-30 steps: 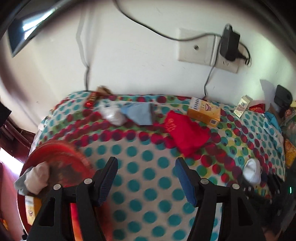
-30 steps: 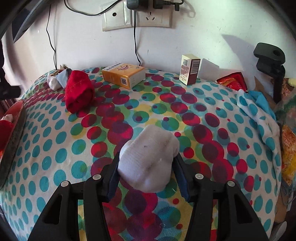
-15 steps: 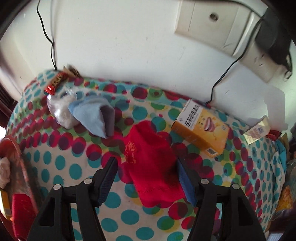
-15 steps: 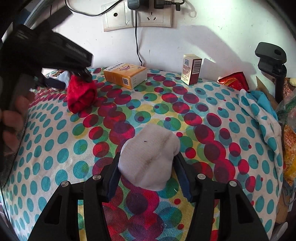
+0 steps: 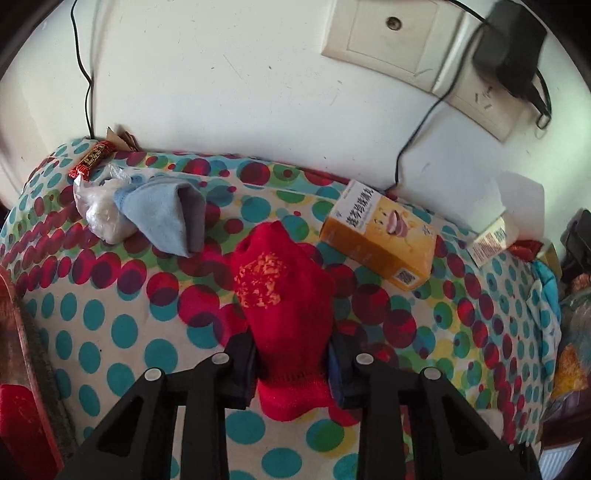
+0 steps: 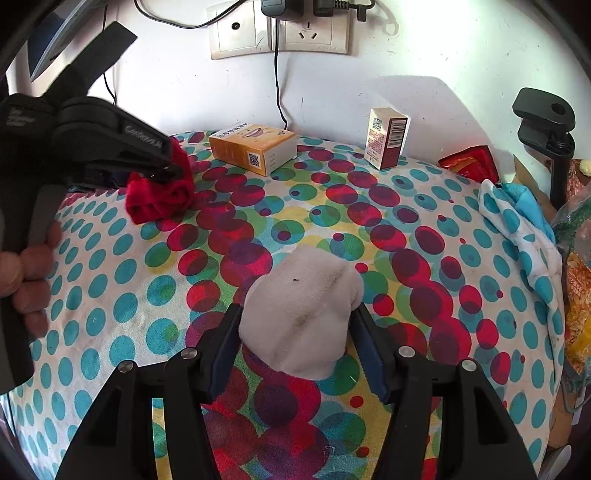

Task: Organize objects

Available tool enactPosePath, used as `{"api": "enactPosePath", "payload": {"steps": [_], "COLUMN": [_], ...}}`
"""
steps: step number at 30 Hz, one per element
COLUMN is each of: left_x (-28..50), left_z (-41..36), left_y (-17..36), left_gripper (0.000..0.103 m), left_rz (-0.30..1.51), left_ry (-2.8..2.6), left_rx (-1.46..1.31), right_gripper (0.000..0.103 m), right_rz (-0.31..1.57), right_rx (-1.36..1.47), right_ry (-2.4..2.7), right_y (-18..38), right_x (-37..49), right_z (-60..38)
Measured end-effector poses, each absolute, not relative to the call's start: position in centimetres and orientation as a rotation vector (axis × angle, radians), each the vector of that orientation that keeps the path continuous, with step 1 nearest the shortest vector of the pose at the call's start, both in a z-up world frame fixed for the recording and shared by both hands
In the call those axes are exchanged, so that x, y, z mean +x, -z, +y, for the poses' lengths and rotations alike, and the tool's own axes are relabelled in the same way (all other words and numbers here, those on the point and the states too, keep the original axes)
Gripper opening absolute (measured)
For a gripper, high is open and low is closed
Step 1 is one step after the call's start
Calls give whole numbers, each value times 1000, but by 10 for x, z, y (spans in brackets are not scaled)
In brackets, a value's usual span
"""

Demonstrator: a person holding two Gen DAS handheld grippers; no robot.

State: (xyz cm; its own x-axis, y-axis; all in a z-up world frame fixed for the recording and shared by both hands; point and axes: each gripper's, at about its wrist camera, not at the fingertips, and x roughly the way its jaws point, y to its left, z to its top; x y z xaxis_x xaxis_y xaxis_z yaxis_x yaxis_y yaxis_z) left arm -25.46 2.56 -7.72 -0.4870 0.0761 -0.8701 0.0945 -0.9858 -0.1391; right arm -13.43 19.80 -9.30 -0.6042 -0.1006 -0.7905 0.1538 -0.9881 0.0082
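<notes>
My left gripper (image 5: 291,363) is shut on a rolled red sock (image 5: 286,299) with a gold print, lying on the polka-dot tablecloth (image 5: 122,332). The same sock (image 6: 162,192) and left gripper (image 6: 168,168) show at the left of the right wrist view. My right gripper (image 6: 295,343) is shut on a white sock (image 6: 301,306) near the table's front middle. A light blue sock (image 5: 166,212) and a clear plastic bag (image 5: 98,212) lie at the back left.
An orange box (image 5: 380,240) lies by the wall, a small upright box (image 6: 386,138) to its right. A red snack bar (image 5: 92,158) is in the back left corner. A red tray (image 5: 22,406) sits at the left edge. Cables and sockets (image 6: 280,27) are on the wall.
My left gripper moved forward over the red sock and closed on it. My right gripper stayed in place, still holding the white sock.
</notes>
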Motion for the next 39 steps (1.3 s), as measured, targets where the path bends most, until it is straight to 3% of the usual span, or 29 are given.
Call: {"api": "enactPosePath", "payload": {"steps": [25, 39], "left_x": [-140, -85], "left_z": [38, 26], "left_y": [62, 43], "left_gripper": [29, 30], "left_rz": [-148, -271], "left_ry": [2783, 2839], "left_rx": [1519, 1466], "right_gripper": [58, 58], "right_rz": [92, 88], "right_rx": [1326, 1328], "right_ry": [2698, 2703], "right_y": [84, 84], "right_x": [-140, -141], "right_z": [194, 194]}}
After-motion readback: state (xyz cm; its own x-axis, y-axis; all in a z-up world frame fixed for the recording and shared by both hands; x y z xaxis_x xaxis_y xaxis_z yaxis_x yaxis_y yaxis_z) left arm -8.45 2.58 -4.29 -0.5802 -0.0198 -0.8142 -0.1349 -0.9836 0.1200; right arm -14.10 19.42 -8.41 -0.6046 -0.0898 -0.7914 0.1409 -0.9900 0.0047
